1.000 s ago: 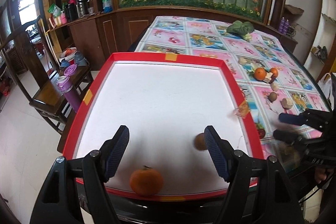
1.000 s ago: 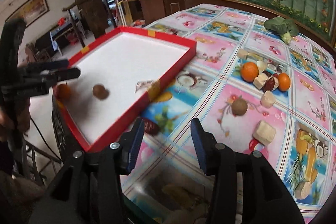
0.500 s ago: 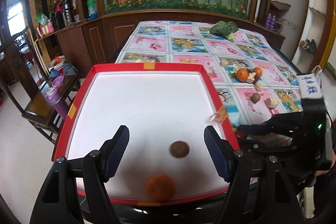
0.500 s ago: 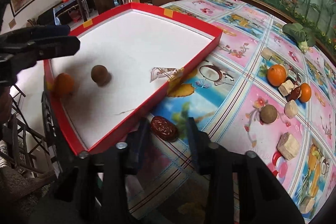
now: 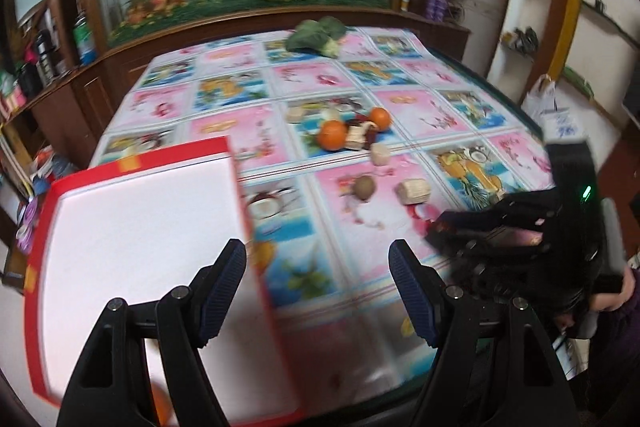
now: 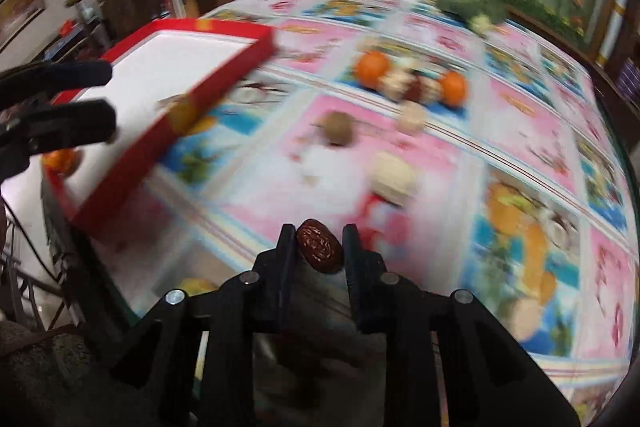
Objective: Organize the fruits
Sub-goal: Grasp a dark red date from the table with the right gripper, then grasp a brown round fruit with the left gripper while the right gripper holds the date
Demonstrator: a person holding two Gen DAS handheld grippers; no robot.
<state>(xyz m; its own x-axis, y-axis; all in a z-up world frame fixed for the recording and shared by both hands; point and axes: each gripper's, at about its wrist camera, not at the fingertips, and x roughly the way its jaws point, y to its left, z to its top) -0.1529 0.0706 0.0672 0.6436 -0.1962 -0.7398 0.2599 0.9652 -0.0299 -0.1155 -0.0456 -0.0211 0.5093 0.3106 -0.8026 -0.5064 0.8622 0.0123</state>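
The table (image 6: 520, 131) with its picture-tile cloth is carrying everything, and the red-rimmed tray (image 6: 224, 87) with the white floor is sitting at its near left corner. In the tray an orange (image 6: 60, 159) is lying at the near end, partly hidden behind the left gripper (image 5: 318, 291), which is hovering with jaws wide and nothing between them (both views are blurring).

Out on the cloth the loose pile is waiting: two more oranges (image 6: 373, 67), pale cut chunks (image 6: 394, 179), a brown round fruit (image 6: 338, 128), and a broccoli head (image 6: 472, 7) at the far end.

The right gripper (image 6: 318, 247) is closing narrow on a red date (image 6: 320, 245), the pads touching both sides, the date sitting near the fingertips.

Risks, by judgement:
- The date is small, wrinkled and gripped close to the tips, so it may be squirting out if the squeeze keeps tightening or the hand swings fast toward the tray.
- The tray rim is raised; a low carry could be clipping it and knocking the date loose.
- The left gripper is hanging near the tray's edge, so the two tools could be colliding on the way in.
- A dropped date may be rolling off the near table edge.
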